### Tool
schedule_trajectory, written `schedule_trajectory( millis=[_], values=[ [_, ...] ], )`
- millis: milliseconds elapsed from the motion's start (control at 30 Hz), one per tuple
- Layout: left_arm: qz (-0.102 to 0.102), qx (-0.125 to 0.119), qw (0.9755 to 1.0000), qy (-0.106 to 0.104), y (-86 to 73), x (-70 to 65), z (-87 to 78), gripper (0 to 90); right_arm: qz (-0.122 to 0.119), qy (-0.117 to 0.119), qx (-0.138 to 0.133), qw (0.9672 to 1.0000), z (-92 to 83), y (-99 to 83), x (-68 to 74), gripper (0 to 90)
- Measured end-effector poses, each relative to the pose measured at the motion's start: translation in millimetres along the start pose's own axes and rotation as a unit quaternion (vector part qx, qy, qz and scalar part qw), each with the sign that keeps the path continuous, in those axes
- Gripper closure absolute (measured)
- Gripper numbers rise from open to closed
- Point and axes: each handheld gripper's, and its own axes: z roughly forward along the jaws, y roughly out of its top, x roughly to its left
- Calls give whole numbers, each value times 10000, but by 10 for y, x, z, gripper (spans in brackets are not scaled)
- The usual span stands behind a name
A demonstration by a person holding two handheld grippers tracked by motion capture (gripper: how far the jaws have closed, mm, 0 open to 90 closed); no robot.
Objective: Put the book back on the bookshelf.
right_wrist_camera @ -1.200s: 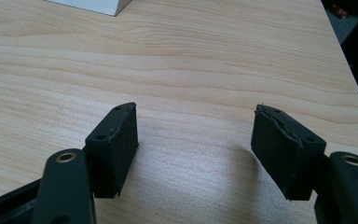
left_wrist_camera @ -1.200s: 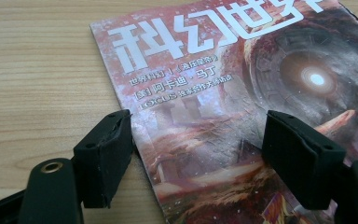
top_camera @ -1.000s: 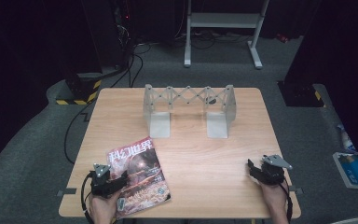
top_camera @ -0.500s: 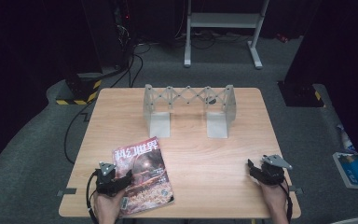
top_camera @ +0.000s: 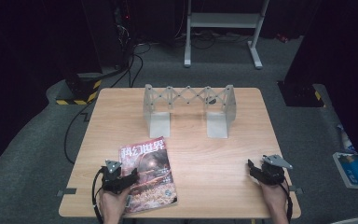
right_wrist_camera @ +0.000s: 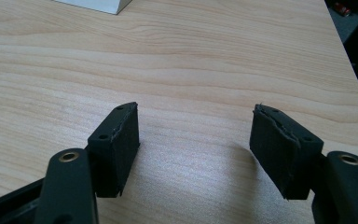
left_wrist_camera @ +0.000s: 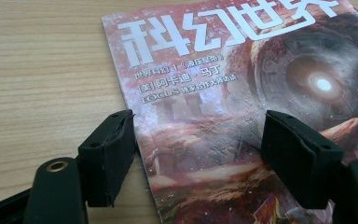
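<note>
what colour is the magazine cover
Reddish-brown with white title characters on the magazine, best in the left gripper view.

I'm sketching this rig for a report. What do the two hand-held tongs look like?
Both are black. The left tongs and right tongs each carry a grey three-cornered plate on top, and a black cable trails from each. Up close, each jaw is a flat black arm with a brass-ringed hole, ending in a blocky black pad with rough edges.

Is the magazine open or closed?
Closed. The magazine lies flat on the table with its front cover up, and the left gripper has open jaws over the cover.
</note>
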Motion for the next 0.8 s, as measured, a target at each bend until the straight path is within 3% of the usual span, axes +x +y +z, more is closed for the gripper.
schedule_trajectory(
  millis=[800],
  values=[
    [116,-23,9998,-151,108,-271,156,262,69,95,100,9999,-15,13,0,365]
  ],
)
